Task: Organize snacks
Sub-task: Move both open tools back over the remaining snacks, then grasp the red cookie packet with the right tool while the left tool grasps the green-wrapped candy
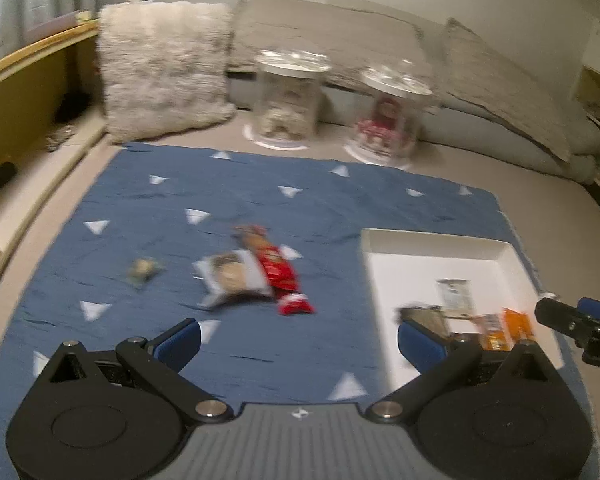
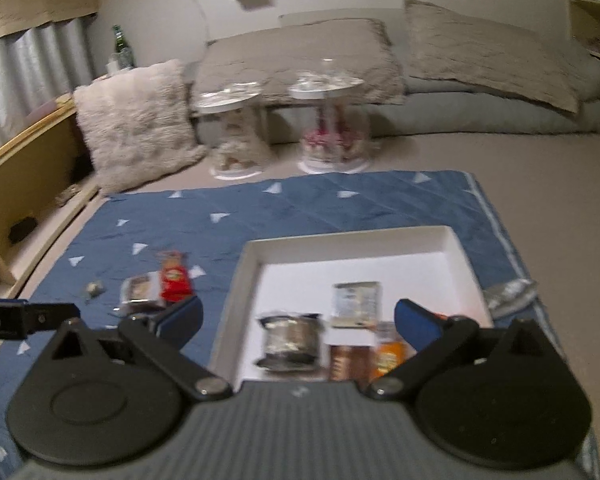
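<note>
A white tray (image 2: 456,252) lies on a blue triangle-patterned cloth (image 1: 220,184) and holds a silver packet (image 2: 290,342), a pale sachet (image 2: 356,304), a brown bar (image 2: 348,362) and an orange packet (image 2: 390,354). Loose on the cloth lie a red wrapper (image 1: 274,266), a white-and-brown packet (image 1: 230,276) and a small wrapped sweet (image 1: 142,272). My left gripper (image 1: 300,340) hangs open above the cloth with nothing between its fingers. My right gripper (image 2: 298,320) stands wide open above the tray's near end, gripping nothing. The right gripper's tip (image 1: 572,322) shows at the left wrist view's right edge.
The cloth lies on a beige bed. Two clear domed containers (image 1: 290,100) (image 1: 390,116) stand beyond it, with a fluffy cushion (image 1: 160,68) to their left and grey pillows (image 2: 480,48) behind. A wooden bed frame (image 1: 24,80) runs along the left. A crumpled silver wrapper (image 2: 510,296) lies right of the tray.
</note>
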The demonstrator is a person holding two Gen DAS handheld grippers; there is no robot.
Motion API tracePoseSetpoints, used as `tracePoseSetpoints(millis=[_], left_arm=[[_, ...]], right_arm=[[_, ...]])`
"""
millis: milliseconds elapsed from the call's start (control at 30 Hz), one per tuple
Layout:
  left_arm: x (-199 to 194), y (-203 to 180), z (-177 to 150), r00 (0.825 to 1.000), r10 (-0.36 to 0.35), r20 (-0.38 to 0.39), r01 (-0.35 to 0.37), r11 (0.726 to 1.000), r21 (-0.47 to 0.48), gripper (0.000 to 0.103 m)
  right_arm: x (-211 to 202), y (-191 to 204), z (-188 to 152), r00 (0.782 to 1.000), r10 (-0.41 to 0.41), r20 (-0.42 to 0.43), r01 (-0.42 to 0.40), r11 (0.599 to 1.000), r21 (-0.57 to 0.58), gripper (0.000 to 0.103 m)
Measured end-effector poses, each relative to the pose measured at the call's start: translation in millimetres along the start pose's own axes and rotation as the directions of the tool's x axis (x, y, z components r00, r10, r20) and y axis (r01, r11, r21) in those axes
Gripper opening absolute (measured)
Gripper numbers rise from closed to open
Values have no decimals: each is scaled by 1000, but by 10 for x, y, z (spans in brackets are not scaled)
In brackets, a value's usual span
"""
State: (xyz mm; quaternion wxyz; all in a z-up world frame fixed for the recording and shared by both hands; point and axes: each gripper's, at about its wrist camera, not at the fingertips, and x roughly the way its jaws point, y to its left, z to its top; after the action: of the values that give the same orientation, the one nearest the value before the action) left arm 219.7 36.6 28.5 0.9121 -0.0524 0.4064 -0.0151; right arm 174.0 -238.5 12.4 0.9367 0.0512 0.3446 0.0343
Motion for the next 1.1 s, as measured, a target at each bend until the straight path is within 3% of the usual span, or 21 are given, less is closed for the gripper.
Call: tracePoseSetpoints(millis=[333, 767, 833, 900, 1000, 1100], left_arm=[[230, 1001, 251, 998, 56, 7, -56, 997, -46, 103], [1263, 1574, 377, 997, 60, -41, -63, 995, -76, 103], [1467, 1627, 375, 997, 52, -61, -57, 996, -73, 102], [1669, 1670, 363, 994, 44, -100, -52, 996, -77, 97], [1906, 1710, 344, 988, 49, -144, -58, 997, -57, 91], [2064, 1748, 340, 987, 55, -151, -59, 998, -25, 90]], right_arm=[[596, 749, 287, 998, 51, -46, -53, 997, -54, 103], [1845, 1354, 525, 980, 134, -146, -157, 974, -165, 102], [2059, 1350, 528, 972, 160, -171, -184, 974, -135, 94], [2279, 1336, 519, 965, 167, -200, -192, 975, -115, 78], [2554, 1314, 496, 957, 173, -232, -203, 973, -110, 71], [2787, 1264, 461, 944, 209, -255, -235, 969, -75, 71]])
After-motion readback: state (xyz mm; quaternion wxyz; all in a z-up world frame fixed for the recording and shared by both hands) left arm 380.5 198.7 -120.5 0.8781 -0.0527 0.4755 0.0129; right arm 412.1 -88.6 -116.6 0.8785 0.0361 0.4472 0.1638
